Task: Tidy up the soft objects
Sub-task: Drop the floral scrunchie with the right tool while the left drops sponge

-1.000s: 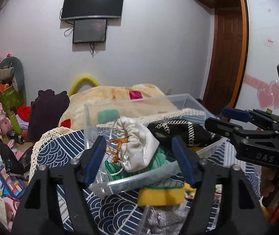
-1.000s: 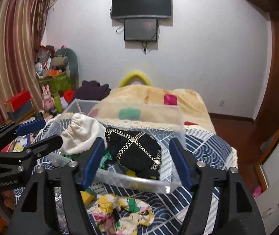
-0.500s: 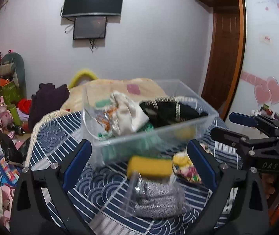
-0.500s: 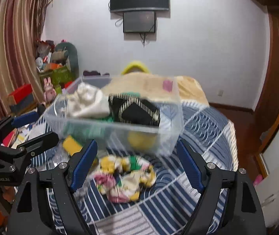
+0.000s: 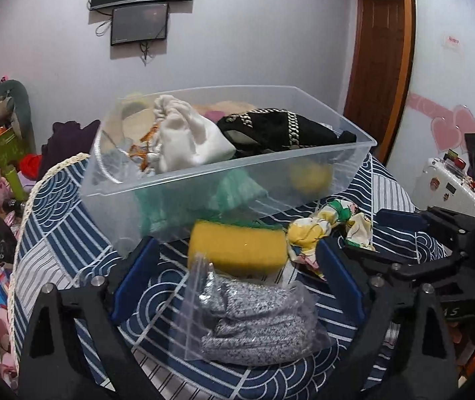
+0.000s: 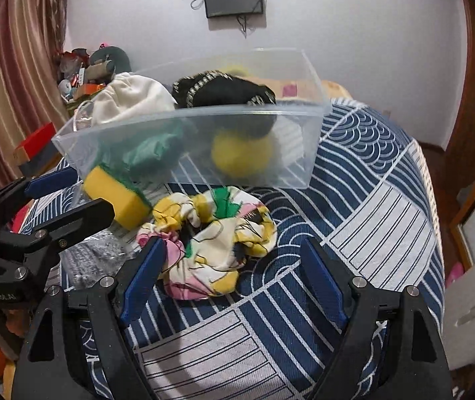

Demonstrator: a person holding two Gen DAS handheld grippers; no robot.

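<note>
Left wrist | both tongs wide, empty | sponge [image 5: 237, 245] touching bin [image 5: 304, 163] front wall

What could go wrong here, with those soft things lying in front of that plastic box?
The clear box is already heaped: the white pouch and black bag rise above its rim, so additions might spill. The grey cloth's plastic bag looks slippery. The open left tool and open right tool work close together and could bump.
</note>
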